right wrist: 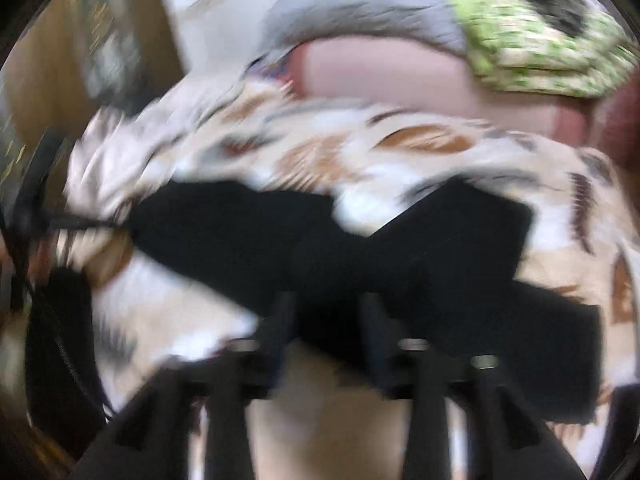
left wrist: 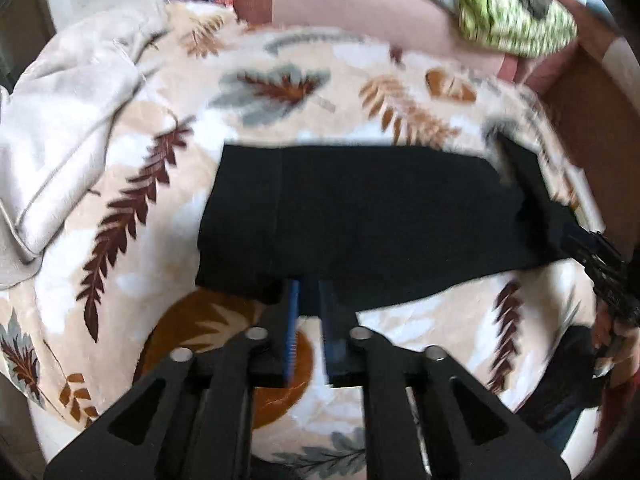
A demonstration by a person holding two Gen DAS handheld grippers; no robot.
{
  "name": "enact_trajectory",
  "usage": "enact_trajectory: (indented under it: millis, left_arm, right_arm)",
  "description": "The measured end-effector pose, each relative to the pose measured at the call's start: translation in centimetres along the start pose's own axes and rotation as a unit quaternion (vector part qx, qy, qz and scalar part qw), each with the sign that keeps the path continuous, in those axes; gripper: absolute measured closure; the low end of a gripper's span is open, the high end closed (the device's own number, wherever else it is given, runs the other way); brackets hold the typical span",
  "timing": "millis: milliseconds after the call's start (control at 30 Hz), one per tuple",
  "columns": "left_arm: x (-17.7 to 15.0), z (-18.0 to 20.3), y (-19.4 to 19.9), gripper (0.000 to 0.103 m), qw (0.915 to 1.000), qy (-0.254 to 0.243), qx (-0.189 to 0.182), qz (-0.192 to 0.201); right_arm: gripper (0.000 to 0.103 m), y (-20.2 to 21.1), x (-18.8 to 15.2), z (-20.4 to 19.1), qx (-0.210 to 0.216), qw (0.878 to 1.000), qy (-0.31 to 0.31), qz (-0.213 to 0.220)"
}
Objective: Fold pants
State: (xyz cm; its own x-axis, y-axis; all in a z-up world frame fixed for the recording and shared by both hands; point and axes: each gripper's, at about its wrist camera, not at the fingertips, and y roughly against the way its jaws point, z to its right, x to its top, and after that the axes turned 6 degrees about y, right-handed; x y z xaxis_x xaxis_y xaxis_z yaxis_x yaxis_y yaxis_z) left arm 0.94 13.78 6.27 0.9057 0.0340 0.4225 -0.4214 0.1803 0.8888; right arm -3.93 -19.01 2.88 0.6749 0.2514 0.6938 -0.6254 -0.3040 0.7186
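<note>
Black pants (left wrist: 360,216) lie folded flat across a leaf-print blanket (left wrist: 160,184) on a bed. My left gripper (left wrist: 310,300) is at their near edge, its fingers close together around the cloth edge. My right gripper (left wrist: 600,264) shows at the right of the left wrist view, holding the pants' right end. In the blurred right wrist view the pants (right wrist: 460,248) spread in front of my right gripper (right wrist: 330,312), whose fingers sit apart with black cloth between them; the grip is too blurred to judge.
A rumpled cream garment (left wrist: 68,120) lies on the blanket's left. A pink pillow (left wrist: 360,4) and a green patterned cushion (left wrist: 512,12) sit at the far side. A brown wooden bed frame (left wrist: 592,120) is at the right.
</note>
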Motion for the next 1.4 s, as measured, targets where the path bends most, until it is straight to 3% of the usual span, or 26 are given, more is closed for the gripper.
enact_trajectory:
  millis: [33, 67, 100, 233, 367, 400, 433, 500, 533, 667, 733, 833, 900, 967, 1033, 1167, 1233, 1400]
  left_arm:
    - [0.4, 0.2, 0.3, 0.073, 0.9999, 0.004, -0.01, 0.007]
    - [0.8, 1.0, 0.1, 0.058, 0.9996, 0.006, -0.022, 0.014]
    - [1.0, 1.6, -0.1, 0.052, 0.9994, 0.005, -0.028, 0.018]
    - [1.9, 4.4, -2.6, 0.052, 0.9996, -0.014, -0.016, 0.02]
    - [1.7, 6.4, -5.2, 0.052, 0.9993, -0.033, 0.007, 0.016]
    - [1.6, 6.6, -5.5, 0.052, 0.9993, -0.034, 0.004, 0.012]
    - [1.6, 6.8, -5.7, 0.052, 0.9994, -0.034, 0.0, 0.008]
    - [1.6, 6.8, -5.8, 0.052, 0.9994, -0.033, -0.003, 0.007]
    - [1.7, 6.7, -5.9, 0.052, 0.9995, -0.031, -0.004, 0.008]
    - [2.1, 6.0, -5.6, 0.052, 0.9999, -0.009, -0.009, 0.01]
    - [1.9, 5.9, -5.1, 0.052, 0.9998, -0.004, -0.011, 0.018]
    - [1.5, 5.9, -5.2, 0.052, 0.9998, 0.0, -0.009, 0.015]
    - [1.3, 6.0, -5.5, 0.052, 0.9999, -0.001, -0.004, 0.01]
    - [1.0, 6.2, -5.5, 0.052, 0.9999, -0.002, 0.002, 0.01]
    - [0.9, 6.3, -5.2, 0.052, 0.9999, -0.002, 0.004, 0.011]
    - [1.0, 5.3, -3.7, 0.052, 0.9997, 0.002, 0.004, 0.022]
    - [1.3, 4.3, -3.1, 0.052, 0.9995, 0.013, 0.009, 0.028]
    - [2.5, 0.0, -1.7, 0.052, 0.9965, 0.068, 0.02, 0.045]
  right_arm:
    - [0.035, -0.1, 1.0, 1.2, -0.024, 0.999, -0.024, 0.007]
    - [0.035, -0.5, 1.9, 2.3, -0.046, 0.998, -0.041, 0.007]
    - [0.035, -1.4, 3.1, 3.5, -0.069, 0.996, -0.061, 0.0]
    - [0.029, -6.8, 7.0, 6.1, -0.12, 0.986, -0.093, -0.062]
    - [0.033, -13.1, 8.0, 7.4, -0.184, 0.968, -0.095, -0.142]
    - [0.048, -14.0, 7.7, 7.7, -0.194, 0.964, -0.098, -0.153]
    - [0.069, -14.1, 7.5, 8.0, -0.205, 0.962, -0.099, -0.148]
    - [0.097, -12.3, 7.6, 8.7, -0.177, 0.97, -0.108, -0.125]
    - [0.099, -10.8, 7.8, 8.9, -0.164, 0.973, -0.12, -0.11]
    - [0.1, -0.5, 7.4, 9.9, -0.134, 0.98, -0.145, 0.005]
    - [0.1, 5.2, 4.6, 10.9, -0.135, 0.977, -0.16, 0.041]
    - [0.099, 7.7, -0.2, 13.2, -0.13, 0.974, -0.185, 0.014]
    - [0.098, 7.0, -3.7, 14.8, -0.139, 0.969, -0.203, -0.031]
    - [0.093, 5.2, -7.4, 16.3, -0.106, 0.96, -0.248, -0.071]
    - [0.086, 4.6, -8.8, 16.6, -0.112, 0.956, -0.258, -0.087]
    - [0.075, 6.7, -8.5, 15.9, -0.125, 0.957, -0.256, -0.051]
    - [0.062, 8.2, -7.8, 15.8, -0.166, 0.954, -0.247, -0.039]
    - [0.049, 9.8, -4.5, 14.5, -0.235, 0.953, -0.189, -0.006]
